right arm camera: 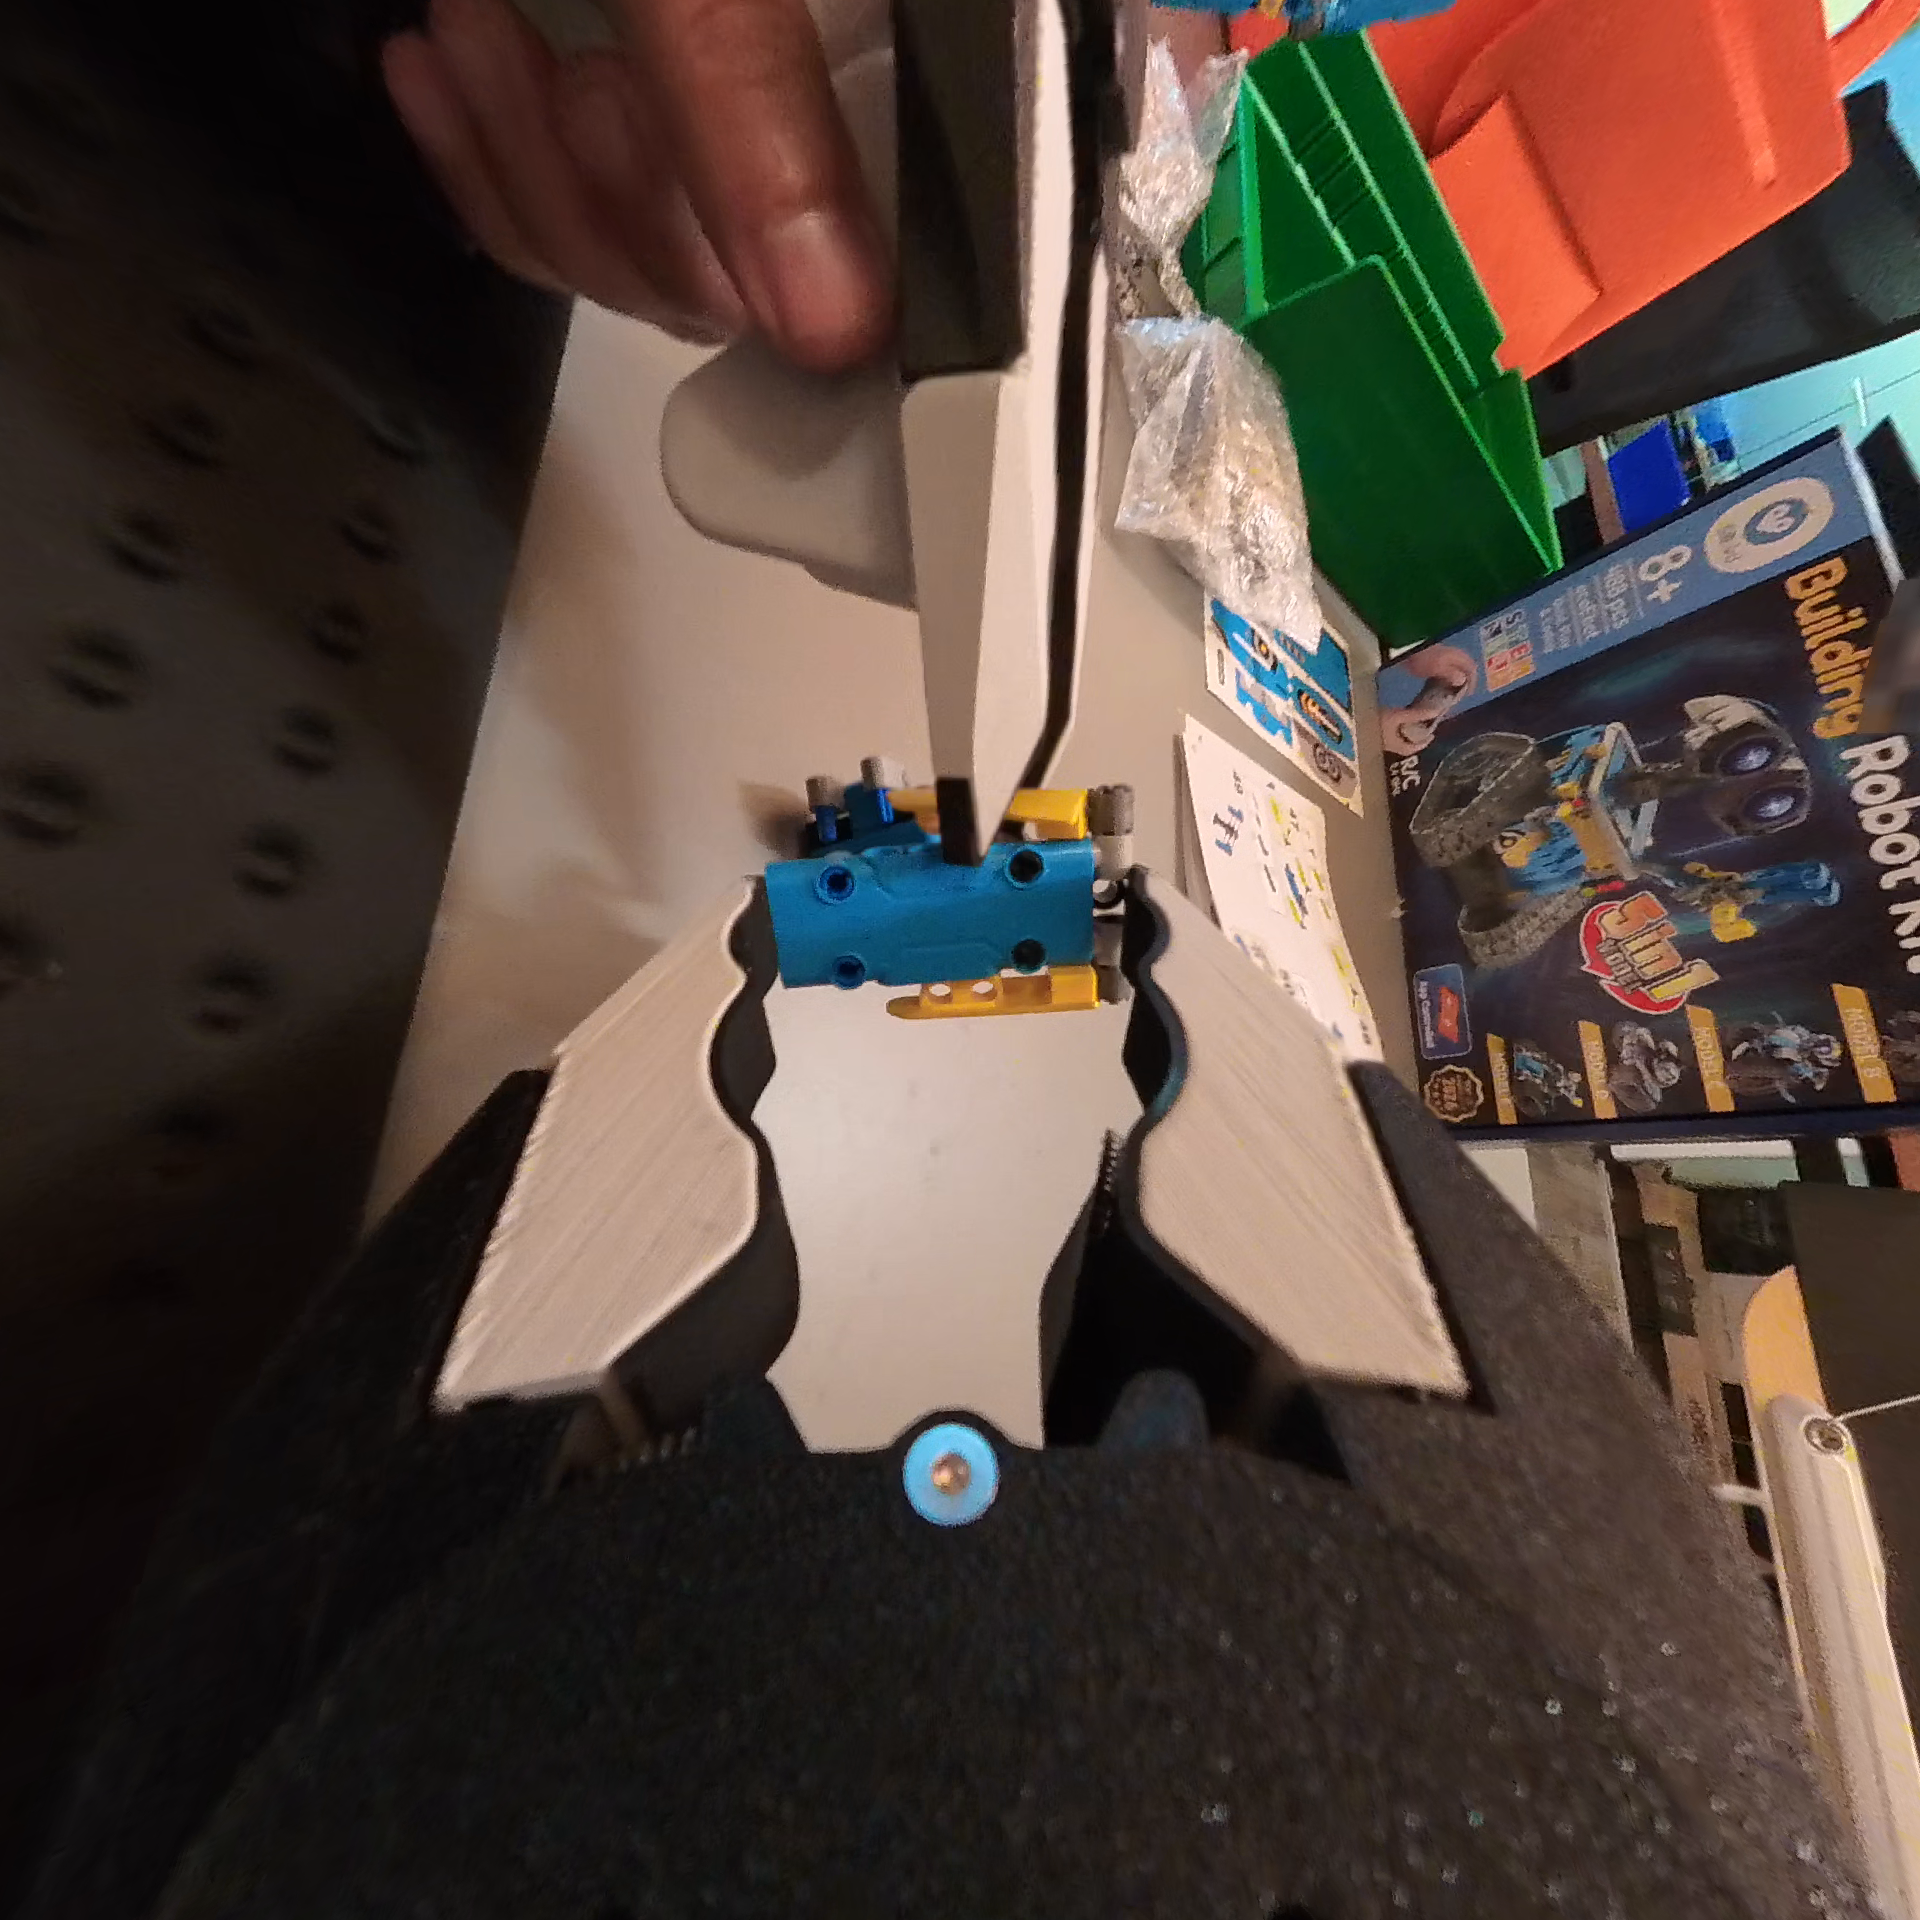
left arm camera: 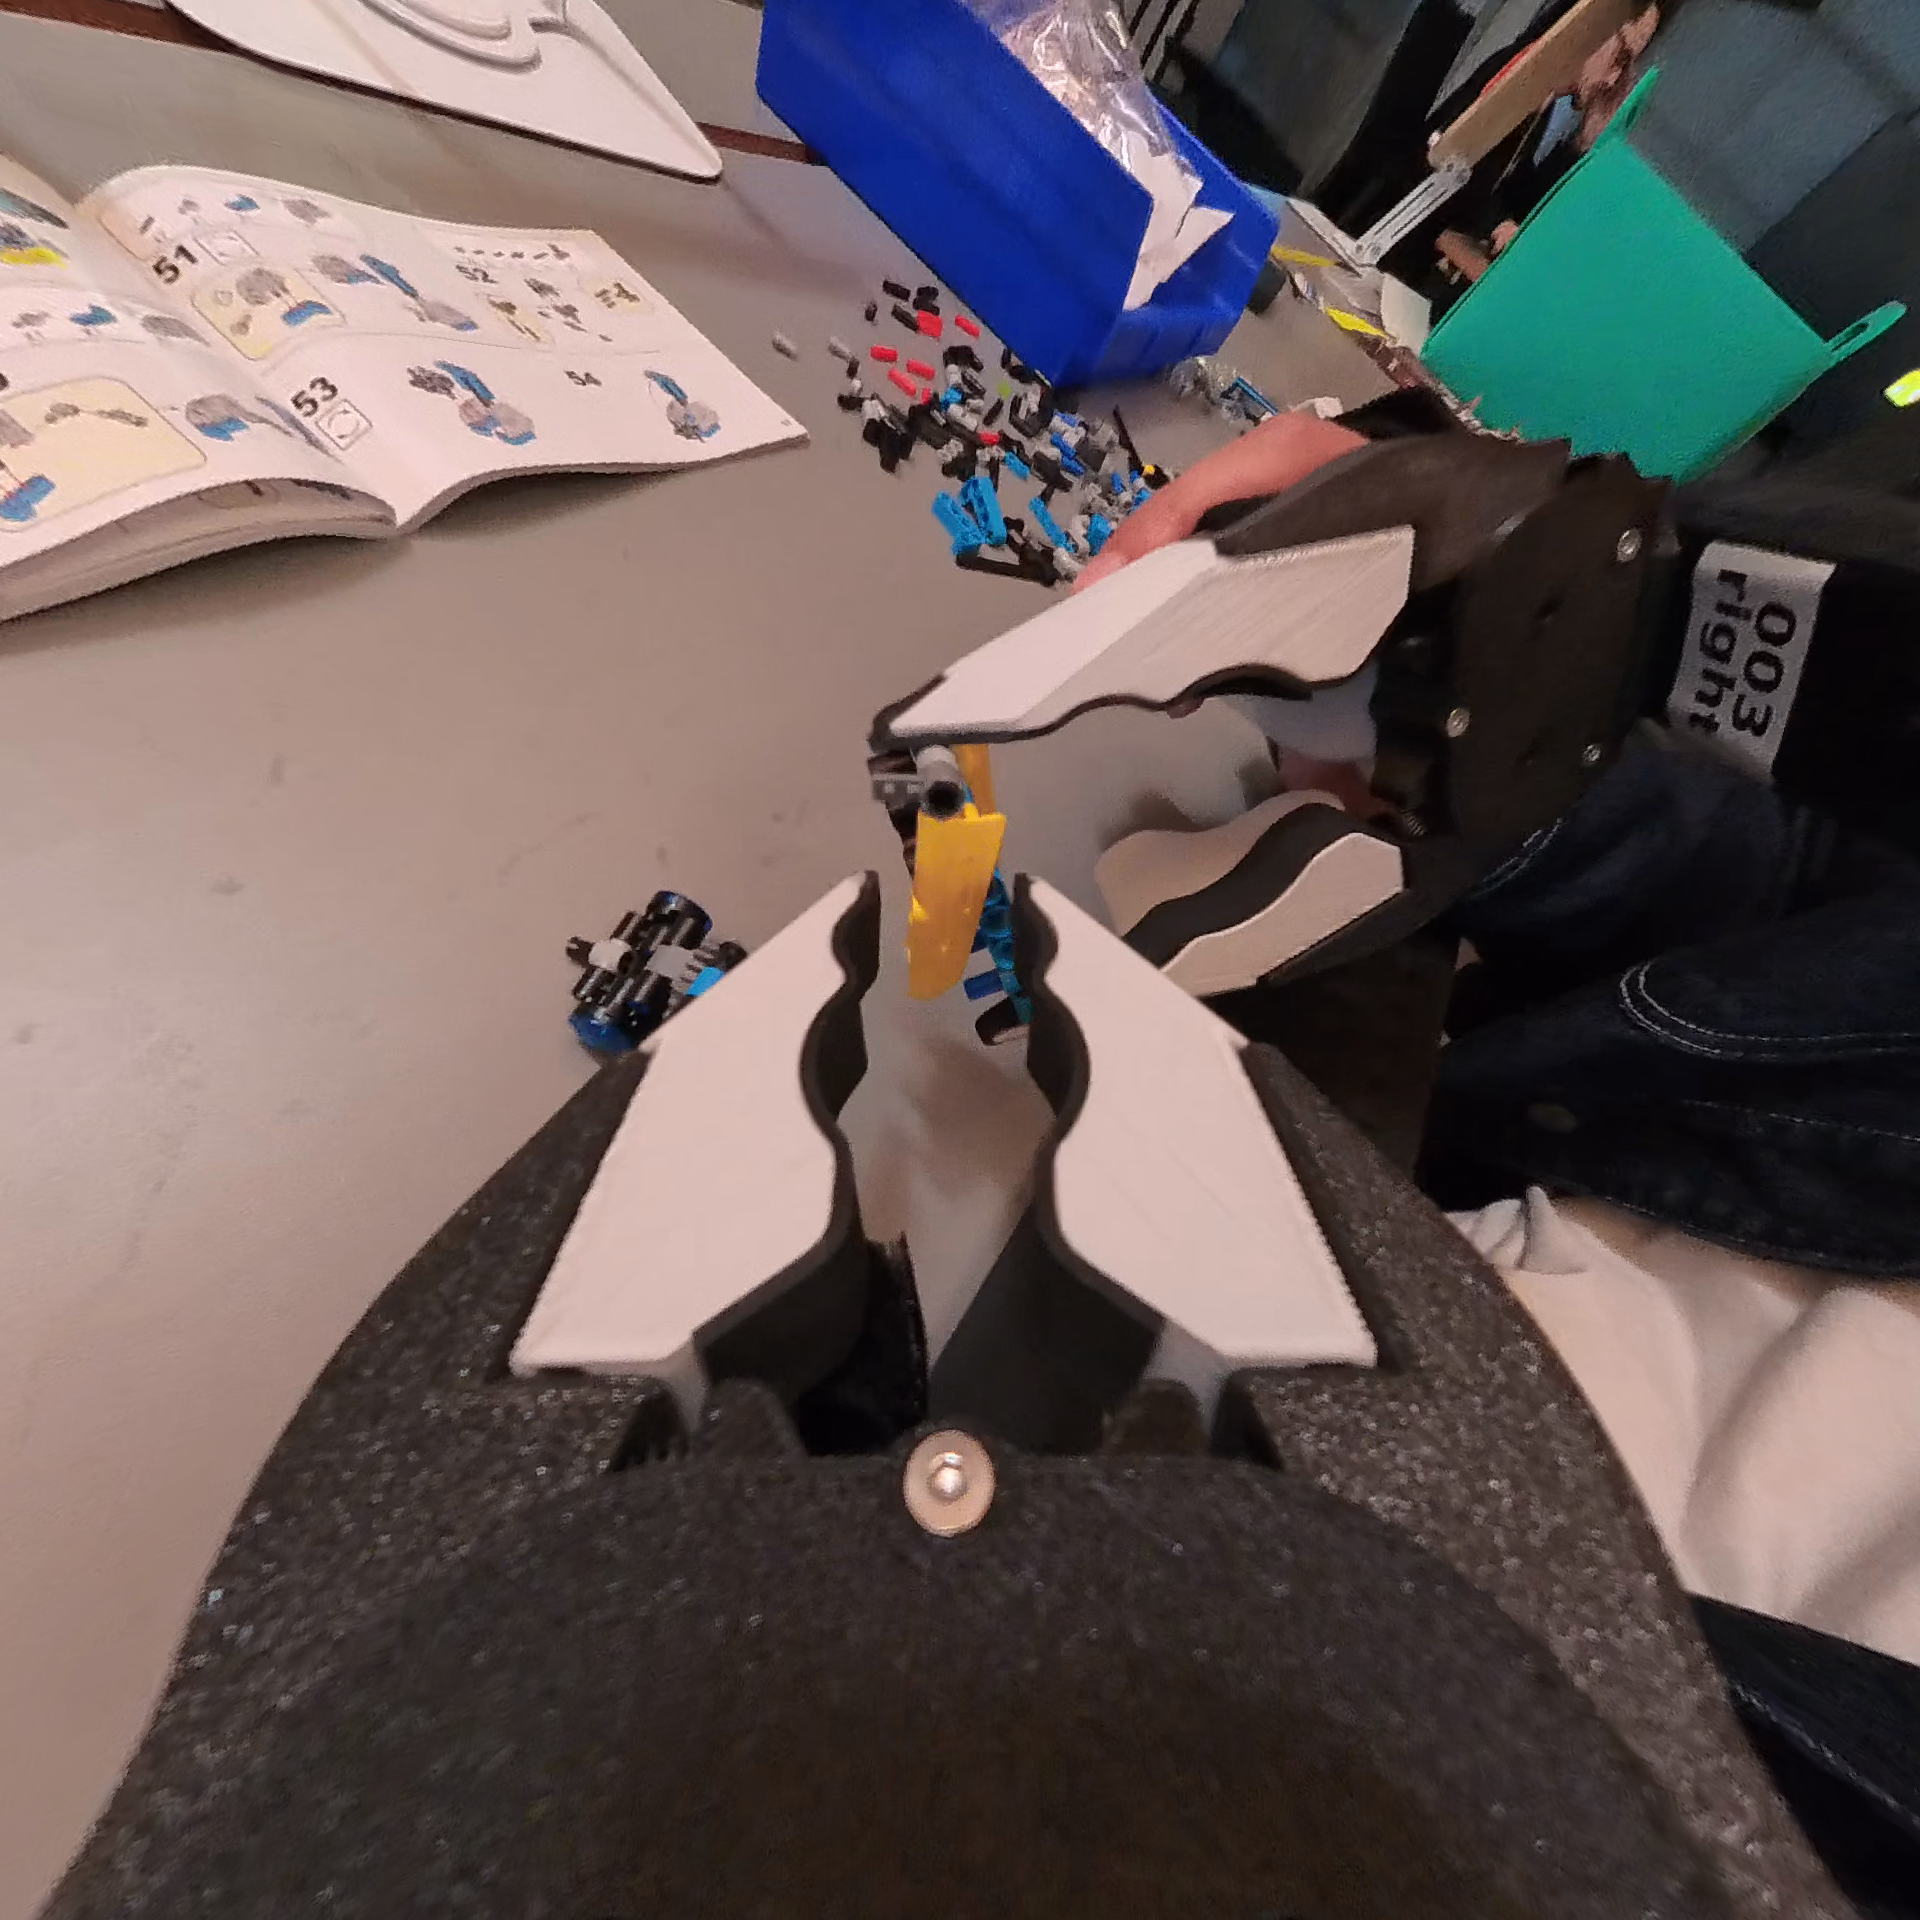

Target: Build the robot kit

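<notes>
The right gripper (right arm camera: pixel 940 914) clamps a blue-and-yellow brick assembly (right arm camera: pixel 930 925) between its fingertips above the grey table (left arm camera: pixel 520 727). The left gripper (left arm camera: pixel 945 914) closes on the assembly's yellow end. Beyond lie a small black-and-blue wheel subassembly (left arm camera: pixel 649 971), loose bricks (left arm camera: pixel 987 436), an instruction booklet (left arm camera: pixel 343 353) and a blue bin (left arm camera: pixel 997 187).

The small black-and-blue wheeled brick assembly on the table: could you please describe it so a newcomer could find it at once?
On the grey table, below the open white instruction booklet, the small black-and-blue wheeled brick assembly lies alone beside the left gripper. Unlike the scattered pile of loose bricks by the blue plastic bin, it is already built.
</notes>
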`<state>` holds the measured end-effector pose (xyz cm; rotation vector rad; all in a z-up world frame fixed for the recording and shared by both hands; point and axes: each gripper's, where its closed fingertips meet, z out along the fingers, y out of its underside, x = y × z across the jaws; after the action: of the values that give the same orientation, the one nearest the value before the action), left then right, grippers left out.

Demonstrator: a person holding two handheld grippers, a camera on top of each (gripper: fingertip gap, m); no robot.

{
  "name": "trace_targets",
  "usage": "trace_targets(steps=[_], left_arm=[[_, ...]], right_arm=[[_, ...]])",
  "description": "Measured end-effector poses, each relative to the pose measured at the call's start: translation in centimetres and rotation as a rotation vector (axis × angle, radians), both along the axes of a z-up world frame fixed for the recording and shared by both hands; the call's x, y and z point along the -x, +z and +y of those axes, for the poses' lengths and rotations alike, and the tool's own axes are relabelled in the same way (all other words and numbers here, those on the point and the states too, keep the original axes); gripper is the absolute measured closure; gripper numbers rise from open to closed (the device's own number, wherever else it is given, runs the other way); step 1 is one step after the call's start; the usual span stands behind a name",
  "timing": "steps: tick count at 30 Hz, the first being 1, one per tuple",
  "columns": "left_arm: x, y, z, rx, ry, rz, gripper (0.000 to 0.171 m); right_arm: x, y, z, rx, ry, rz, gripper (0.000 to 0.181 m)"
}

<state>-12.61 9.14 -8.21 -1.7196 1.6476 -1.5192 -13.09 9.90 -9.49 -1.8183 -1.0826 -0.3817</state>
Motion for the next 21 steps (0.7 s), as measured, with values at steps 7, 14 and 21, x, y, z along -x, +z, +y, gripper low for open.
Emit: trace_targets(steps=[7, 14, 21], left_arm=[[-1.2, 0.8, -0.5, 0.066, 0.092, -0.012, 0.160], [-1.5, 0.8, -0.5, 0.108, 0.143, -0.010, 0.158], [1.1, 1.3, 2.9, -0.205, 0.018, -0.089, 0.144]], right_arm=[[-1.3, 1.4, 0.9, -0.105, -0.101, -0.071, 0.115], [-1.7, 1.3, 1.0, -0.127, -0.128, -0.052, 0.114], [0.1, 0.2, -0.7, 0.092, 0.059, 0.458, 0.114]])
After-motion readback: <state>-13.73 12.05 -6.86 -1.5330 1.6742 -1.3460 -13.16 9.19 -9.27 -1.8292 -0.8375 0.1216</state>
